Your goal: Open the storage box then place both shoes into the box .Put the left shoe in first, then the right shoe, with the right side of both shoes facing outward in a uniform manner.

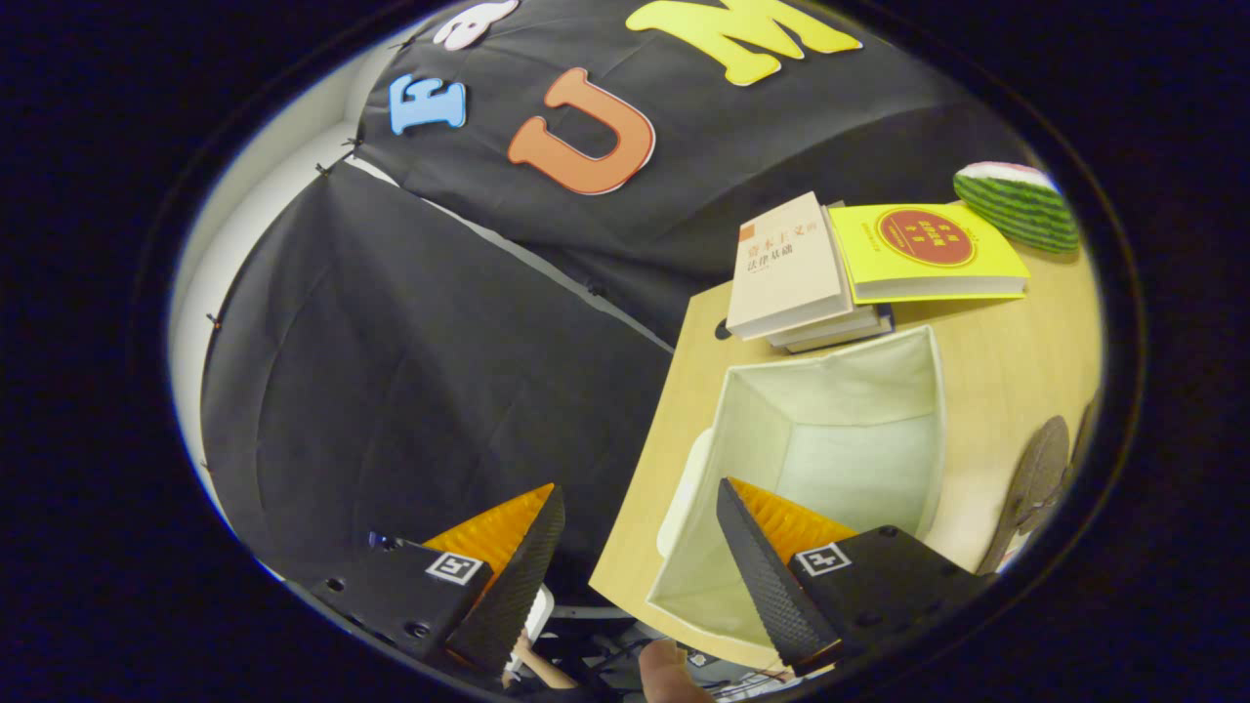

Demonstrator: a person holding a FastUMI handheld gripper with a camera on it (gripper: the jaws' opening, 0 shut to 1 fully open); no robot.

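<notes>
A pale fabric storage box (pixel 830 430) stands open on the wooden table (pixel 1006 361), its inside bare. My gripper (pixel 640 513) is open and holds nothing; it hovers tilted above the table's left edge. One finger (pixel 752 547) hangs over the box's near rim, the other finger (pixel 527 547) is off the table against the black cloth. A dark shoe sole (pixel 1035 478) shows on the table to the right of the box.
Beyond the box lies a stack of books (pixel 796 273) and a yellow book (pixel 923 249). A watermelon-slice toy (pixel 1016 200) sits at the far corner. A person's hand (pixel 669 674) shows below the fingers. Black cloth walls surround the table.
</notes>
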